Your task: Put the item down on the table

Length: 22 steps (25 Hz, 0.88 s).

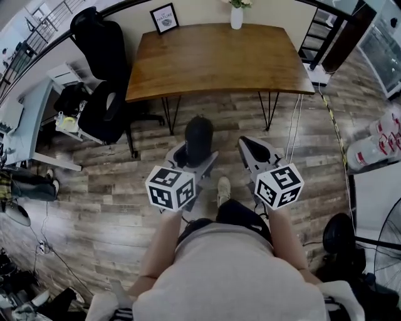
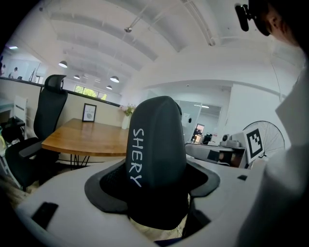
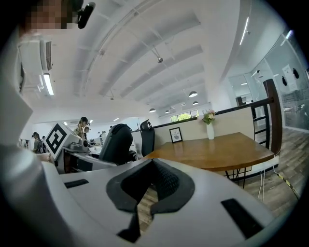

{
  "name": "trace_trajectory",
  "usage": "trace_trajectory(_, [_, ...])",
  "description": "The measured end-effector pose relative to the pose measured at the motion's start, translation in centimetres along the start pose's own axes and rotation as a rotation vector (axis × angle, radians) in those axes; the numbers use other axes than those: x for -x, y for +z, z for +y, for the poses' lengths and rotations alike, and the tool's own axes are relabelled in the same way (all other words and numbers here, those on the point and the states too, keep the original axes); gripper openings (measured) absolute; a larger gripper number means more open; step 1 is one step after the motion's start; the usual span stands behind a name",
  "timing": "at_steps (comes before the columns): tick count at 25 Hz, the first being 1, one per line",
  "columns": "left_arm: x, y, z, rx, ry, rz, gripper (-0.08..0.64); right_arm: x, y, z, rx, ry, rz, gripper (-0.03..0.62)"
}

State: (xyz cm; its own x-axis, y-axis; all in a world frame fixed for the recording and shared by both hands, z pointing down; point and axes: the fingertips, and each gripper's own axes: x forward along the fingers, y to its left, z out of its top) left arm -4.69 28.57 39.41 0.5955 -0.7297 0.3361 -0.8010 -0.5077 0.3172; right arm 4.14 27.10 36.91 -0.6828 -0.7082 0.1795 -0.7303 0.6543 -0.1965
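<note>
**Lettered case held short of the table**

The left gripper [image 1: 195,157] grasps a dark rounded case [image 1: 198,135], its jaws spread wide and pressing on the case's lower part. The case stands upright. It hangs over the plank floor [image 1: 113,207], not yet on the wooden table [image 1: 213,56], short of the middle of the table's near edge.

The right gripper [image 1: 255,152] is beside it, jaws drawn together on nothing.

Writing: only the left gripper view shows the white word "SHERY" running down the case's face. The head view gives just the case's plain dark top. The print in the picture frame [image 1: 165,18] at the table's far edge, left of a white vase [image 1: 236,17], is too small to read.

The head view alone shows both marker cubes [image 1: 170,188] and the black office chair [image 1: 100,75] off the table's left edge. The right gripper view adds distant people at its left.
</note>
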Motion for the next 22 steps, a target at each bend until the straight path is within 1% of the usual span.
trace_trajectory(8, [-8.5,6.1,4.3,-0.016,0.027,-0.021,0.345,-7.2,3.5,-6.8,0.008,0.063,-0.012,0.011])
trace_trajectory(12, [-11.7,8.4,5.9,-0.018,0.043,-0.038,0.345,-10.1,4.4,-8.7,0.030,0.110,0.001,0.011])
trace_trajectory(15, [-13.2,9.2,6.9,-0.004,0.051,-0.038,0.344,-11.3,4.8,-10.0,0.022,0.121,0.007,0.011])
trace_trajectory(22, [-16.4,9.3,8.0,0.004,0.029,0.000,0.344,-12.6,3.5,-13.5,-0.037,0.075,0.045,0.011])
